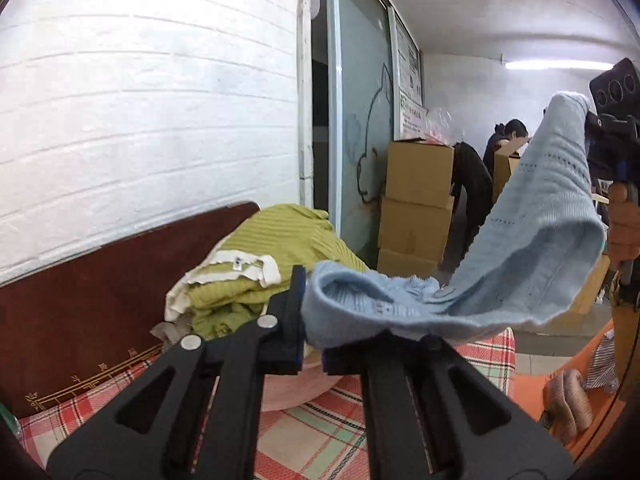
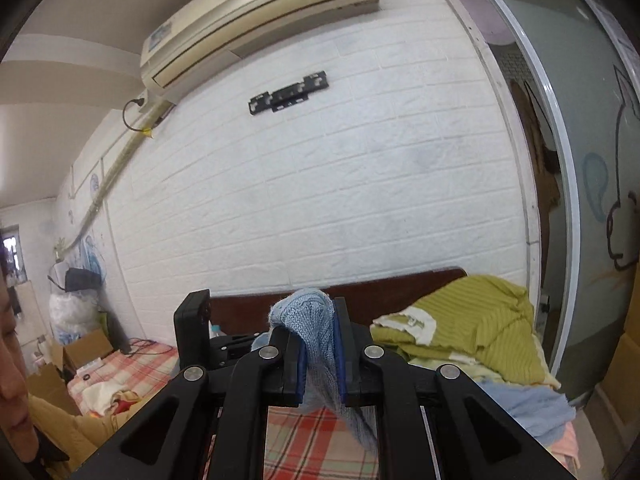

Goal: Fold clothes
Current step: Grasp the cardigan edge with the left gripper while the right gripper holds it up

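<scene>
Knit garment (image 1: 532, 248) above bed (image 1: 320, 432); clothes pile (image 1: 276, 256) apparently behind.

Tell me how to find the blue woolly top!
Look over the bed with the red plaid sheet, in front of the white brick wall. The light blue knit top hangs in the air there, stretched between the left gripper and the right gripper. The yellow-green ribbed sweater lies heaped on the bed; only the blue one is lifted up.

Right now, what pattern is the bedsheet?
Red, white and green plaid on the bedsheet; clearest in the left wrist view.
</scene>
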A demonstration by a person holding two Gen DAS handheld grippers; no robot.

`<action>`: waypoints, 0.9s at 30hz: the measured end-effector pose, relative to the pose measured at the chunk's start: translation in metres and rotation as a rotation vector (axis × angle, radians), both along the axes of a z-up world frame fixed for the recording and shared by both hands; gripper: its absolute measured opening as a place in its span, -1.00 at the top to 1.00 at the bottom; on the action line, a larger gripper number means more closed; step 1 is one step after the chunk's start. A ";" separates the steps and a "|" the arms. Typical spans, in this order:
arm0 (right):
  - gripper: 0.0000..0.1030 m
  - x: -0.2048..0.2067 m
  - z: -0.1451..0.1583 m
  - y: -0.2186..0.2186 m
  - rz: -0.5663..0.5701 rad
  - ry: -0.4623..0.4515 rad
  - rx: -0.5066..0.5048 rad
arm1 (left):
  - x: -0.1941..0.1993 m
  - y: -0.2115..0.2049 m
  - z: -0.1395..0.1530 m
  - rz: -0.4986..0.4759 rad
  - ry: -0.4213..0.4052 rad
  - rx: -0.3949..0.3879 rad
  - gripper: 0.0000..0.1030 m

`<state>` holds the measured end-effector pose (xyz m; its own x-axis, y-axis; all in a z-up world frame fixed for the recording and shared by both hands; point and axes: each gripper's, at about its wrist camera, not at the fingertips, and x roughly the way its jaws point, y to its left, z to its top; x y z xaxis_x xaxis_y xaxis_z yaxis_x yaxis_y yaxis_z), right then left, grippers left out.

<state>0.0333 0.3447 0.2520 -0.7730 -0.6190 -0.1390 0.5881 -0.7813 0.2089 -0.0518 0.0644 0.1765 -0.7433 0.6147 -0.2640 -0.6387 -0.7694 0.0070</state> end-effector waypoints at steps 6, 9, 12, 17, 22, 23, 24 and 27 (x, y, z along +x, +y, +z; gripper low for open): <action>0.81 0.041 0.051 -0.036 0.075 0.120 -0.001 | 0.049 -0.056 0.054 0.062 0.064 0.088 0.86; 0.81 0.058 0.070 -0.059 0.139 0.161 -0.006 | 0.080 -0.092 0.080 0.106 0.087 0.127 0.86; 0.81 0.068 0.078 -0.082 0.234 0.169 -0.030 | 0.119 -0.129 0.102 0.186 0.122 0.118 0.86; 0.82 0.080 0.088 -0.122 0.412 0.200 -0.099 | 0.189 -0.178 0.142 0.320 0.186 0.068 0.86; 0.83 0.086 0.107 -0.162 0.553 0.244 -0.152 | 0.245 -0.207 0.185 0.479 0.238 0.016 0.86; 0.83 0.087 0.110 -0.169 0.573 0.250 -0.161 | 0.254 -0.210 0.192 0.515 0.257 -0.002 0.86; 0.83 0.087 0.111 -0.174 0.586 0.253 -0.165 | 0.264 -0.213 0.200 0.551 0.275 -0.021 0.86; 0.83 0.071 0.108 -0.194 0.607 0.223 -0.176 | 0.274 -0.224 0.210 0.667 0.302 -0.081 0.86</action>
<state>0.1040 0.1502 0.3595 -0.2794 -0.9518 0.1263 0.9563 -0.2640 0.1257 0.2219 -0.1591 0.3869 -0.9999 -0.0066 -0.0140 0.0039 -0.9834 0.1816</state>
